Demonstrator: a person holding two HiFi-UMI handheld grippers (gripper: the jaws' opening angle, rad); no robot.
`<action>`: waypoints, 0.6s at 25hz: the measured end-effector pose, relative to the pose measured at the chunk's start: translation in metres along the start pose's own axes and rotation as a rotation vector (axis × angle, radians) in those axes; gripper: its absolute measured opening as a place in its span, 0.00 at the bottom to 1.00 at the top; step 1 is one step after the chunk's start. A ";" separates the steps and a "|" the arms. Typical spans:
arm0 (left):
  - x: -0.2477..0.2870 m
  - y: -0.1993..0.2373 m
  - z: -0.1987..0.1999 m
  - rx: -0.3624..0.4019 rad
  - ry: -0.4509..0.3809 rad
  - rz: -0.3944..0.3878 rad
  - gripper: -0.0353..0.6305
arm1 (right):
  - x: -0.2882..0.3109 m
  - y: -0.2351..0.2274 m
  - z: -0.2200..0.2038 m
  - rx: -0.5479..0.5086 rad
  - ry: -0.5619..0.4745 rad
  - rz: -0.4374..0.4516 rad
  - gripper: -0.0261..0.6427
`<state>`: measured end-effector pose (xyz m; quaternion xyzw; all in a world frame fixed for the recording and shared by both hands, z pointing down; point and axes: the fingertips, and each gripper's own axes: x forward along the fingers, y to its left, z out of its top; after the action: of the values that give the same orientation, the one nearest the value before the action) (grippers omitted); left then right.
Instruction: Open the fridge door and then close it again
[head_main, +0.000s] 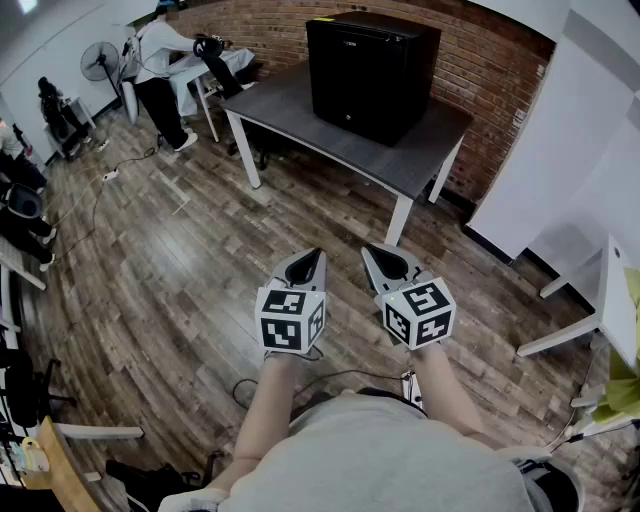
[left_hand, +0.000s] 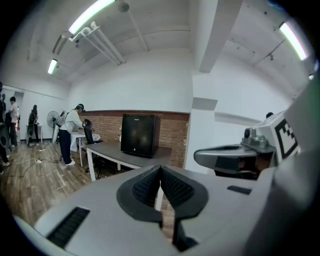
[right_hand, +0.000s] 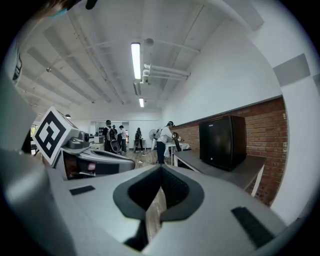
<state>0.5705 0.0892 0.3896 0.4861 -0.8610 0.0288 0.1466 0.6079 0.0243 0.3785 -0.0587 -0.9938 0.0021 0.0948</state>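
Observation:
A small black fridge (head_main: 372, 72) stands with its door closed on a dark grey table (head_main: 300, 115) against the brick wall; the fridge (left_hand: 139, 134) also shows in the left gripper view and the fridge (right_hand: 222, 141) in the right gripper view. My left gripper (head_main: 317, 254) and right gripper (head_main: 366, 251) are held side by side over the wooden floor, well short of the table, both pointing toward it. Both are shut with nothing between the jaws. The left gripper (left_hand: 160, 168) and the right gripper (right_hand: 160, 168) each show their pads meeting.
A person (head_main: 160, 70) bends over a white table at the back left, near a standing fan (head_main: 99, 62). Cables (head_main: 120, 170) trail on the floor. White desks (head_main: 600, 310) stand at the right. A white wall panel (head_main: 560, 130) rises right of the fridge table.

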 end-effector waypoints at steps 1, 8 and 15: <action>0.000 0.002 0.000 -0.007 -0.004 -0.004 0.06 | 0.002 -0.001 -0.001 0.006 0.000 -0.004 0.04; 0.007 0.010 -0.008 -0.036 0.005 -0.006 0.06 | 0.010 -0.004 -0.005 0.015 0.006 -0.006 0.04; 0.007 0.006 -0.012 -0.032 0.016 -0.019 0.06 | 0.006 -0.005 -0.010 0.006 0.019 -0.015 0.04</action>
<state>0.5646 0.0888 0.4036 0.4916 -0.8555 0.0176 0.1617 0.6027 0.0197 0.3891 -0.0509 -0.9932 0.0039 0.1045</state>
